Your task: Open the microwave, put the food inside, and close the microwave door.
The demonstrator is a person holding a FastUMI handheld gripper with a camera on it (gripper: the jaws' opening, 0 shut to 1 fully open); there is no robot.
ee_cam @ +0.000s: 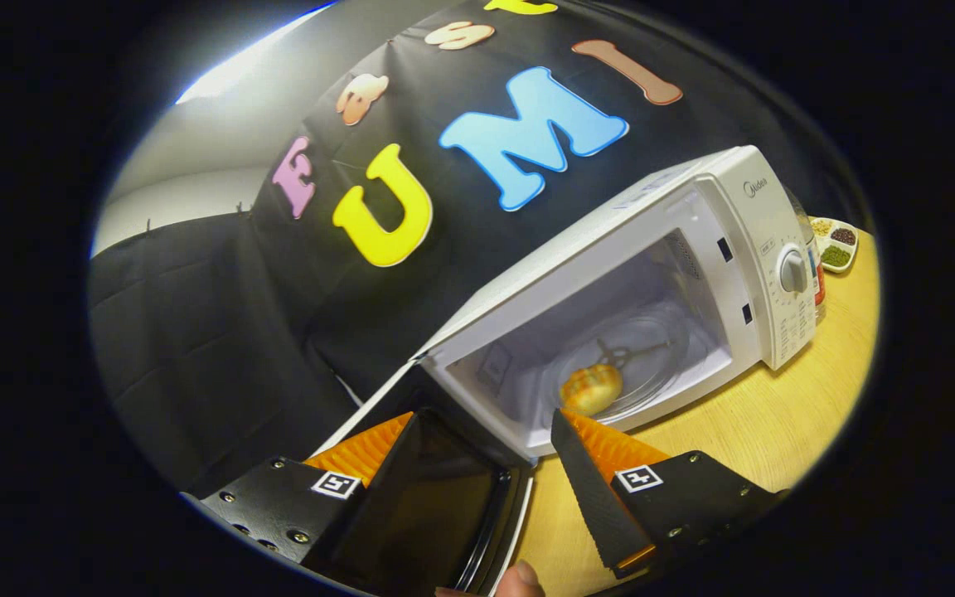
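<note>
I am in a staged booth made up as a small kitchen corner, not a lived-in home. A black cloth wall (pixel 220 332) hangs close behind everything, draped in folds, with plain pale room wall and a bright strip of light showing past its upper edge. A light wooden worktop (pixel 776 431) carries a white microwave (pixel 693 249) with its door (pixel 419 506) swung open and a bun (pixel 591 388) lying on the glass turntable inside. At the worktop's far corner, beyond the microwave, sits a small divided dish (pixel 838 245) of dried seeds or spices. My fingers (pixel 602 489) stand spread apart, one on each side of the open door's edge.
</note>
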